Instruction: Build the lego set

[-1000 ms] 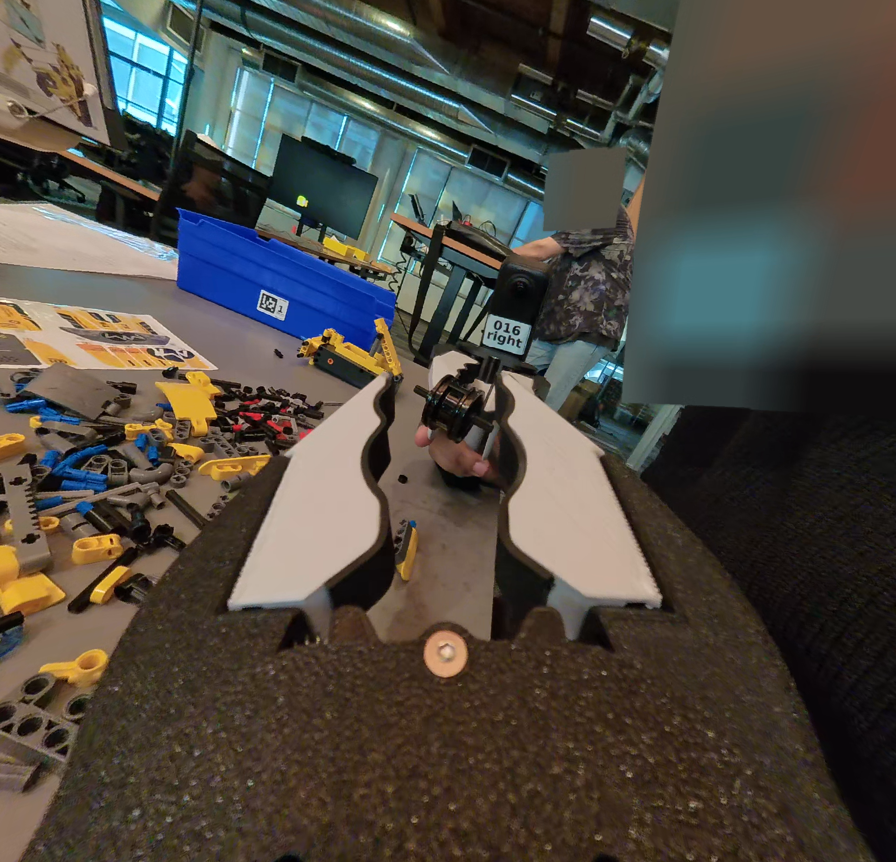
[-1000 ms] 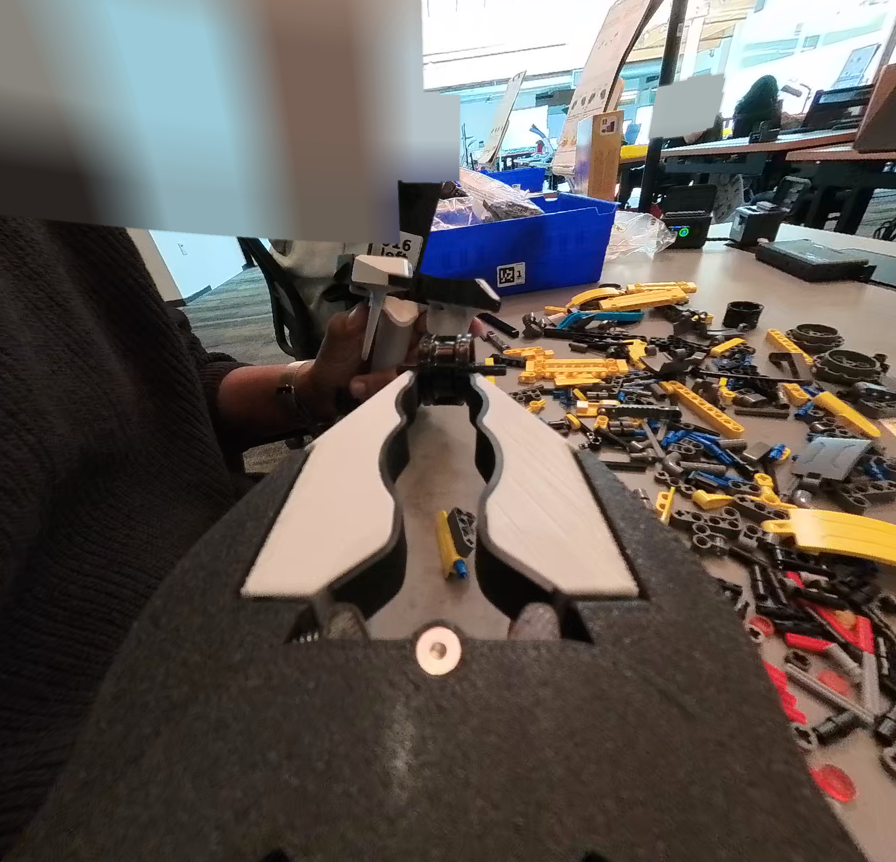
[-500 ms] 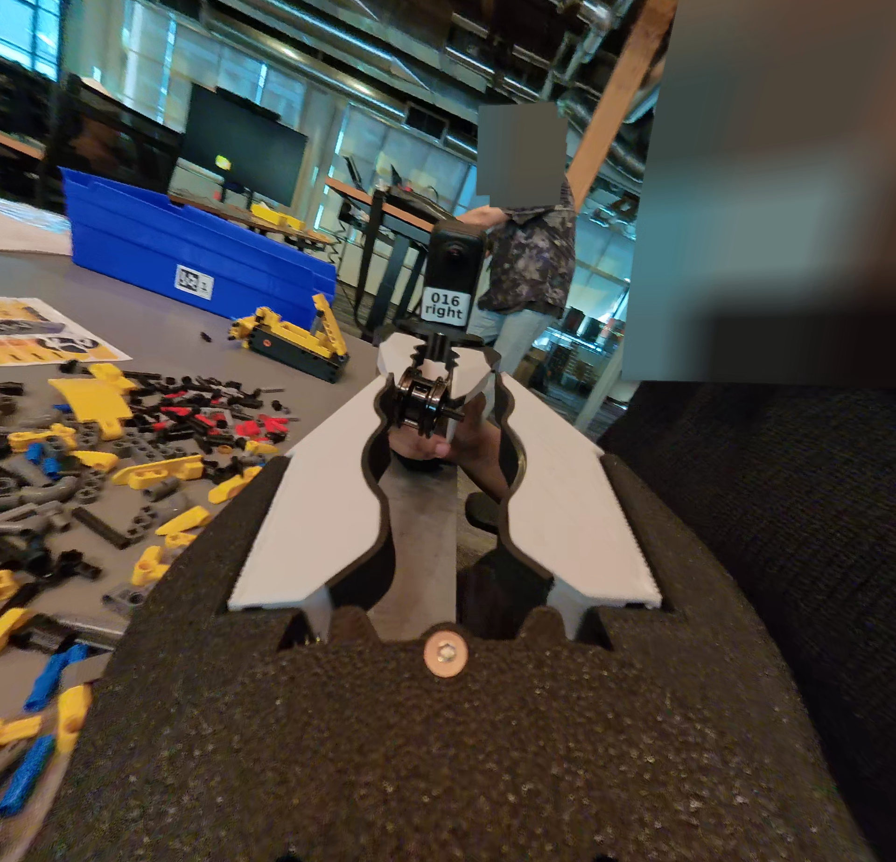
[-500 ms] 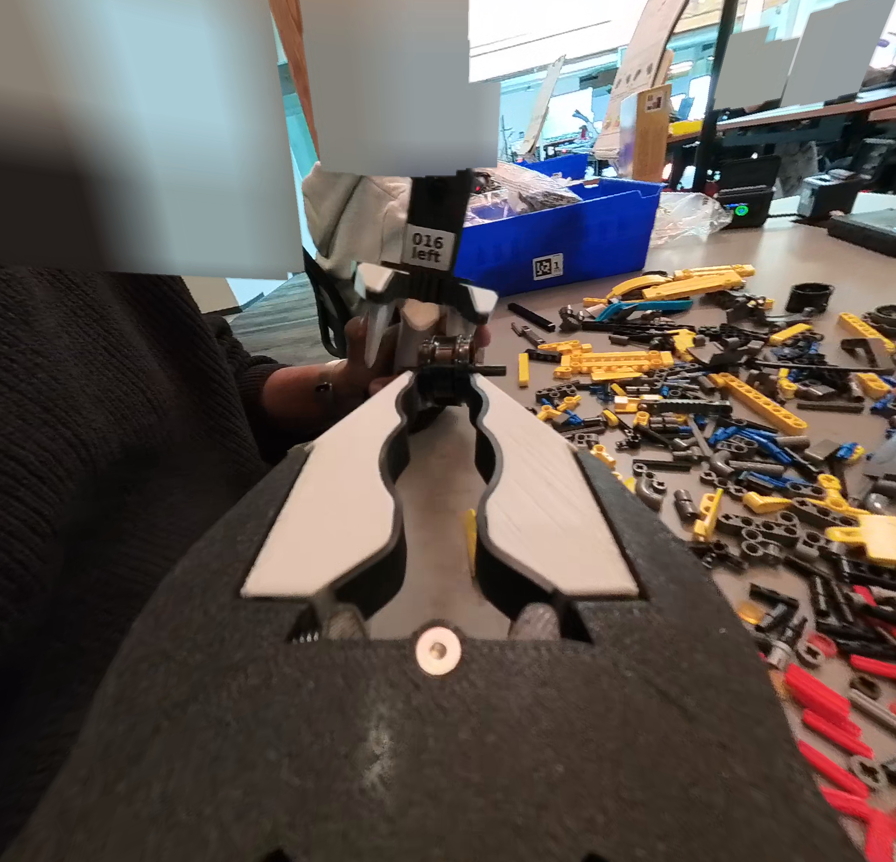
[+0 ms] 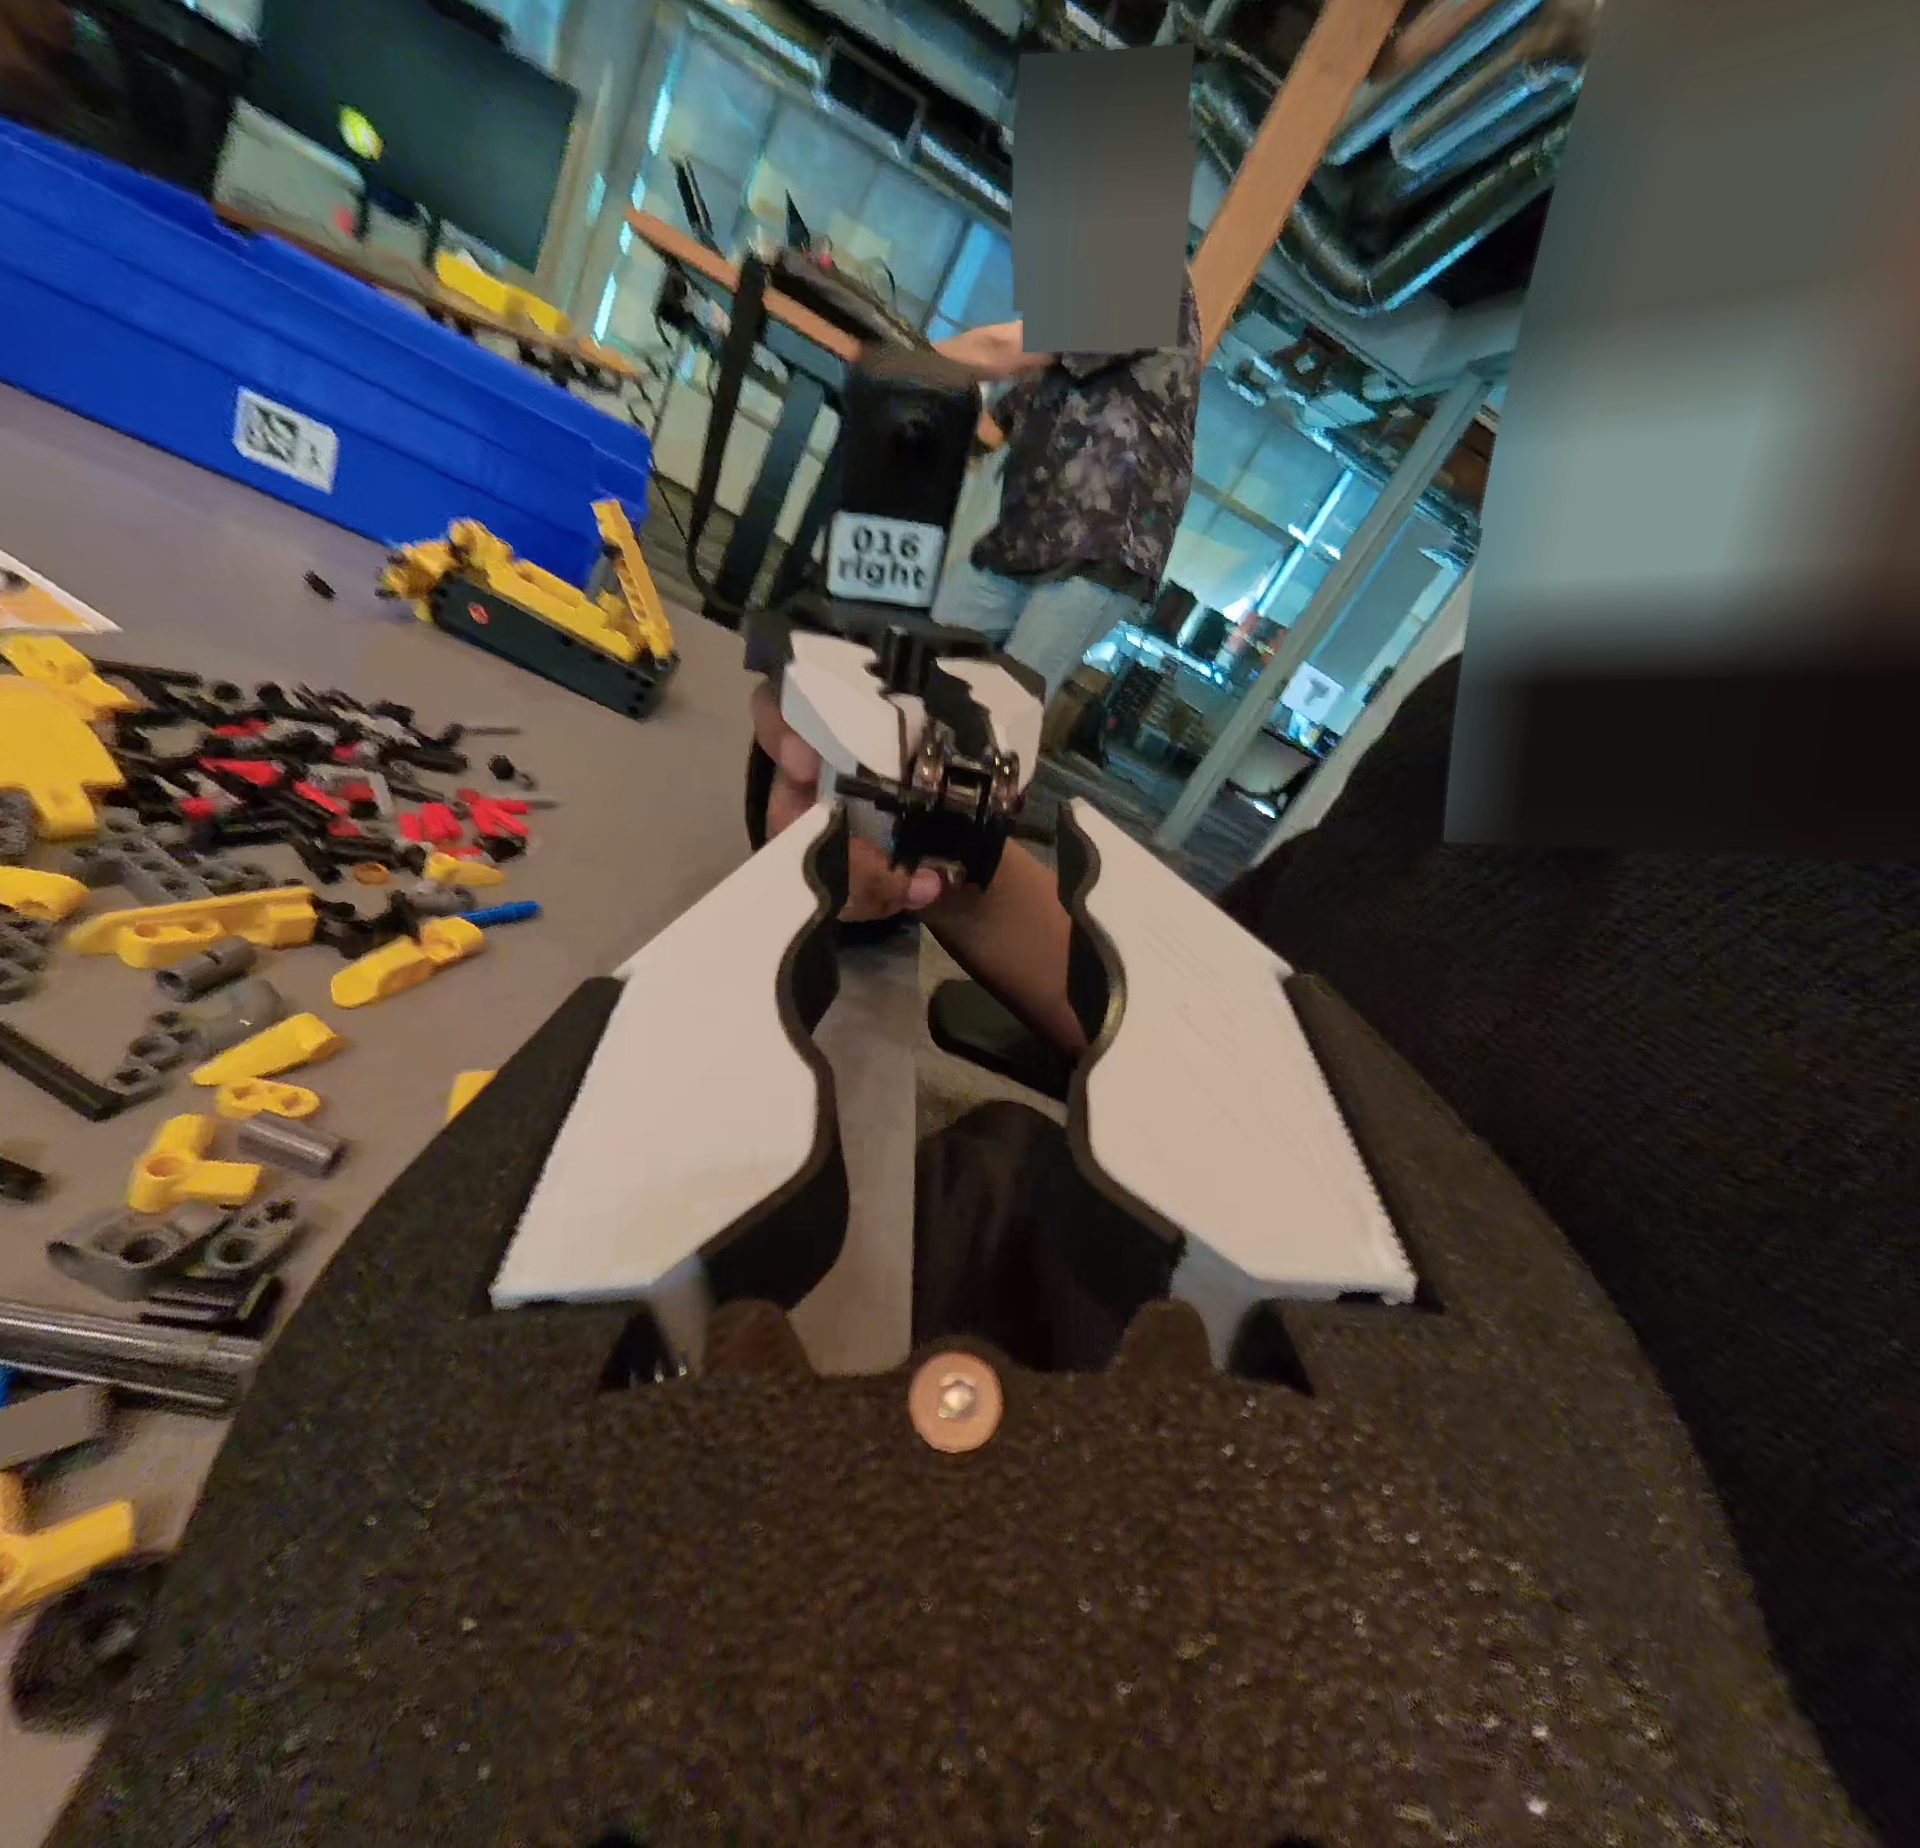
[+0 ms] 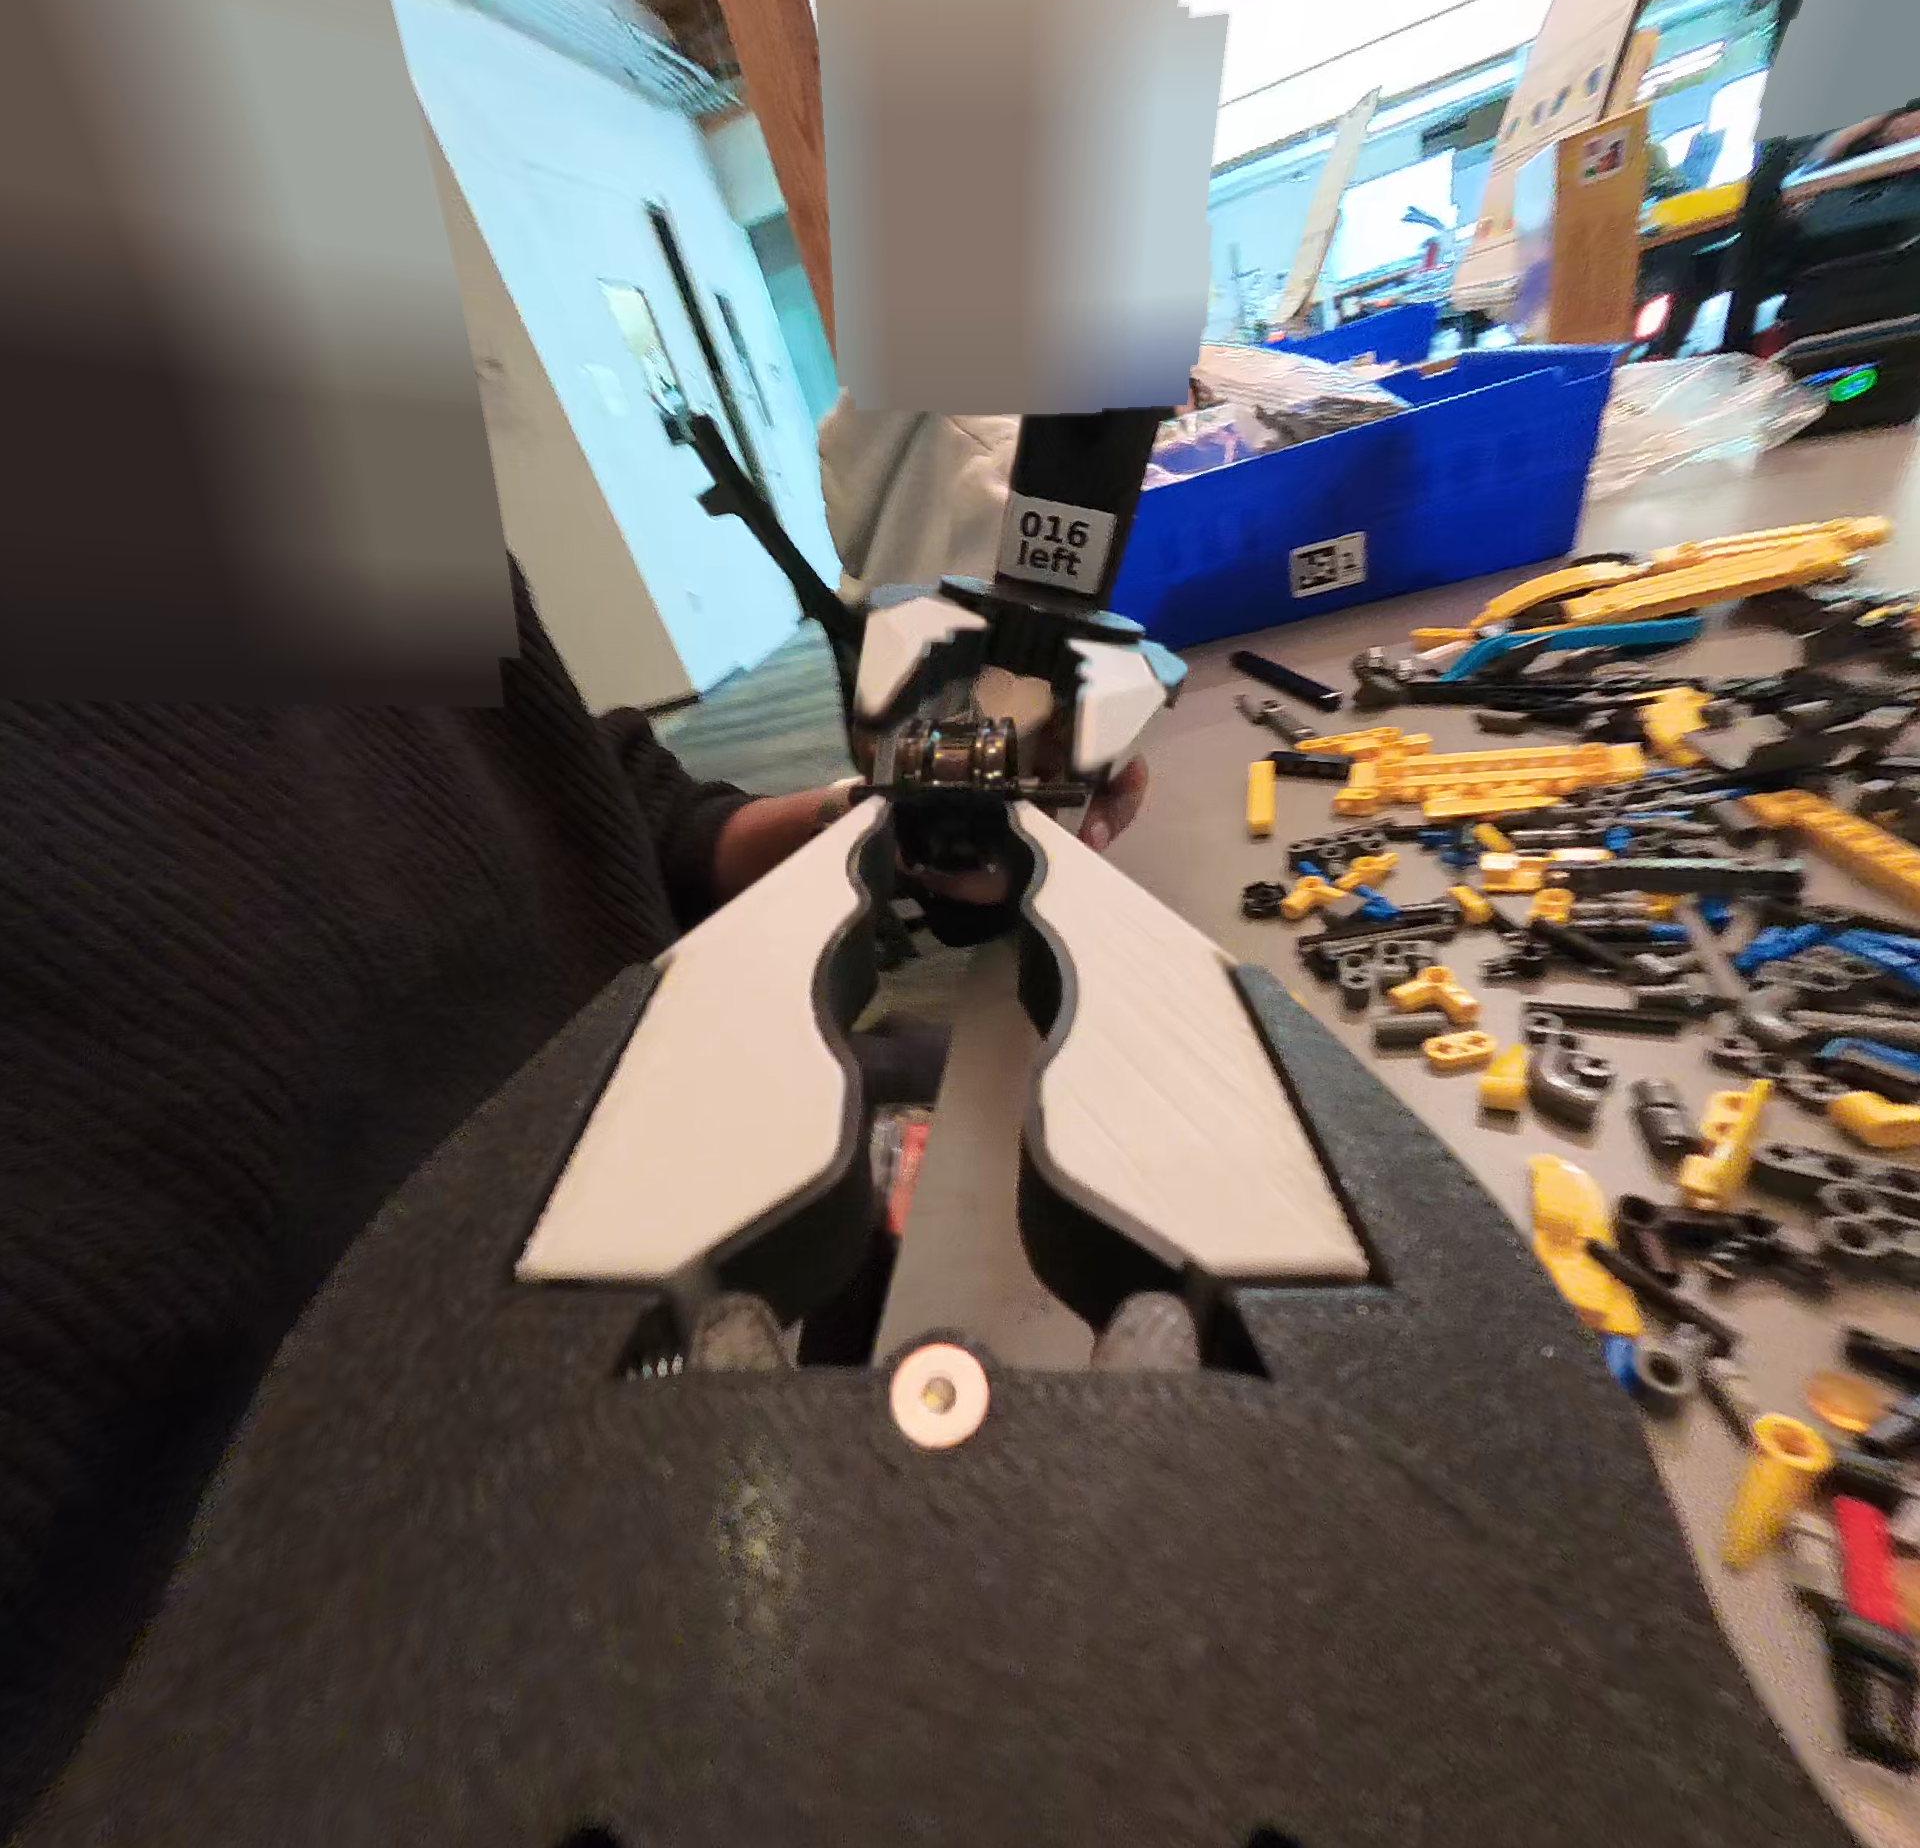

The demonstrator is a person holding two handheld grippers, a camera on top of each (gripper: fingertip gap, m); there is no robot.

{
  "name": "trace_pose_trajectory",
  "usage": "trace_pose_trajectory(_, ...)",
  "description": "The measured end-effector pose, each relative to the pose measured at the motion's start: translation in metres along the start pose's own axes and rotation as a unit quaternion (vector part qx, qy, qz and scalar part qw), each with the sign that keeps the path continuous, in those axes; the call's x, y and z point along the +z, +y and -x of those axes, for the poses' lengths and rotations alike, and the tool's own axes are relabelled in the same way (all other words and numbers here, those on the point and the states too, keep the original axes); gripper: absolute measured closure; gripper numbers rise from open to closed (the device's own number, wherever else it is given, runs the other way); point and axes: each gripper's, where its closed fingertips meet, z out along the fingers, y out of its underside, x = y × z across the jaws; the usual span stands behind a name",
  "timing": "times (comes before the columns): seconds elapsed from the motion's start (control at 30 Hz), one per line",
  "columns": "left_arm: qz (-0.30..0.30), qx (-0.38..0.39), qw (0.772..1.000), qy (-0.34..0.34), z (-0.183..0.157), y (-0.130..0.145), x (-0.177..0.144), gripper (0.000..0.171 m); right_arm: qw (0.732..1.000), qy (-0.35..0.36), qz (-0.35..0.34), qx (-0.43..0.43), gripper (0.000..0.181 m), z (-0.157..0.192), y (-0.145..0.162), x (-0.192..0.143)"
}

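A small black assembly (image 5: 951, 790) with a thin cross axle and two dark hubs hangs in the air above the table's edge. It also shows in the right wrist view (image 6: 951, 754). My right gripper (image 6: 948, 822) is shut on its black lower part. My left gripper (image 5: 951, 827) faces it head-on. Its jaws stand apart on either side of the assembly, with a gap on the right side. The right gripper (image 5: 914, 707) shows behind the assembly in the left wrist view. The left gripper (image 6: 997, 676) shows behind it in the right wrist view. A hand holds each.
Many loose yellow, black, red and blue building pieces (image 5: 260, 863) (image 6: 1610, 915) cover the grey table. A blue bin (image 5: 260, 375) (image 6: 1403, 489) stands at the back. A yellow and black part-built model (image 5: 540, 603) lies near it. A person (image 5: 1091, 468) stands beyond the table.
Both grippers have swung toward the table's edge with the assembly between them. The small yellow and blue piece that lay below them is out of view. The assembly now shows side-on to the left camera.
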Motion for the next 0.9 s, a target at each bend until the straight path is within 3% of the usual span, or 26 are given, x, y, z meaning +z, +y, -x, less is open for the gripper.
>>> trace_pose_trajectory(0.17, 0.044, 0.019, 0.999, -0.009, -0.003, 0.013, 0.008, 0.145, 0.999, -0.021, 0.000, 0.031, 0.163, 0.002, 0.001, 0.001)
trace_pose_trajectory(0.4, 0.035, 0.023, 0.999, -0.027, 0.002, 0.009, 0.005, 0.151, 0.999, -0.010, -0.005, 0.040, 0.161, -0.004, -0.001, 0.002)
trace_pose_trajectory(0.5, 0.026, 0.055, 0.994, -0.095, 0.019, -0.001, -0.009, 0.151, 0.997, 0.071, -0.035, 0.008, 0.129, -0.026, -0.011, -0.008)
trace_pose_trajectory(0.53, 0.026, 0.064, 0.990, -0.120, 0.026, -0.003, -0.016, 0.151, 0.994, 0.098, -0.035, -0.009, 0.126, -0.032, -0.012, -0.012)
trace_pose_trajectory(0.6, 0.033, 0.074, 0.985, -0.151, 0.036, -0.006, -0.028, 0.151, 0.991, 0.127, -0.017, -0.044, 0.126, -0.035, -0.009, -0.017)
trace_pose_trajectory(0.73, 0.046, 0.087, 0.974, -0.204, 0.051, -0.007, -0.041, 0.151, 0.992, 0.104, 0.055, -0.041, 0.131, -0.028, 0.011, -0.023)
trace_pose_trajectory(0.9, 0.088, 0.060, 0.973, -0.205, 0.057, 0.006, -0.036, 0.151, 0.976, 0.093, 0.170, -0.095, 0.131, -0.017, 0.046, -0.013)
